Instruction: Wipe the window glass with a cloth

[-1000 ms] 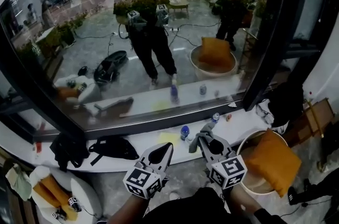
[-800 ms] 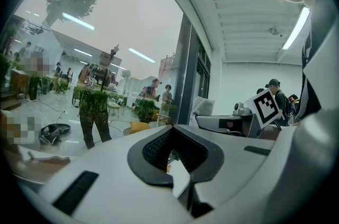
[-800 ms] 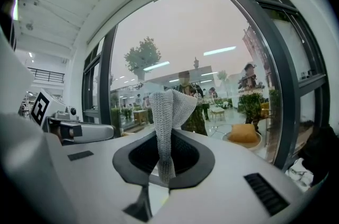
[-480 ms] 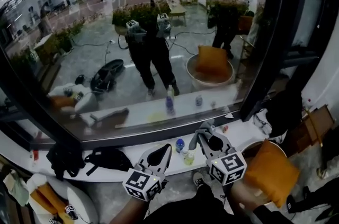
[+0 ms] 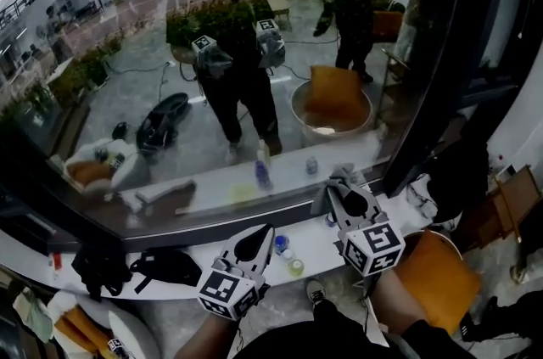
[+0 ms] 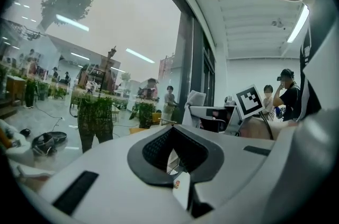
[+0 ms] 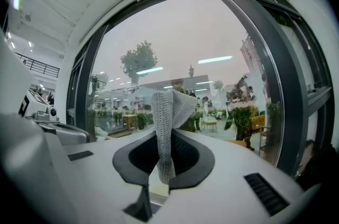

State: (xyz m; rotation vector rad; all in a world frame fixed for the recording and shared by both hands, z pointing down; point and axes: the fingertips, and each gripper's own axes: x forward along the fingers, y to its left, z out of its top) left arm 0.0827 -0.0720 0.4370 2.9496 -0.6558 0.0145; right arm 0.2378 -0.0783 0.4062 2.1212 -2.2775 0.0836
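Down at 7 o'clock in the head view, a black strapped bag (image 5: 165,264) lies on the long white windowsill (image 5: 204,249) that runs under the large window glass (image 5: 170,52). Towards 6 o'clock the left gripper (image 5: 254,240) hovers over the sill's near edge, pointing to 12 o'clock at the pane. Its own view shows the left gripper (image 6: 174,148) with its dark pads brought together on nothing, the glass (image 6: 106,21) lying at 10 o'clock beyond them. Just right of its tips, a small blue-capped bottle (image 5: 280,244) and a small yellow-green capped bottle (image 5: 294,266) stand on the sill, close together.

Further right, at about 5 o'clock, the right gripper (image 5: 339,194) is held higher than the left, near the lower edge of the pane. It is clenched on a grey knitted cloth (image 5: 331,189). In the right gripper view the cloth (image 7: 168,112) rises from between the jaws of the right gripper (image 7: 168,150) towards 12 o'clock and folds over at its top, with the window glass (image 7: 185,43) behind it. Whether the cloth touches the pane cannot be told. At 4 o'clock an orange square cushion (image 5: 441,272) sits below the sill, and a dark window frame post (image 5: 433,52) stands at 2 o'clock
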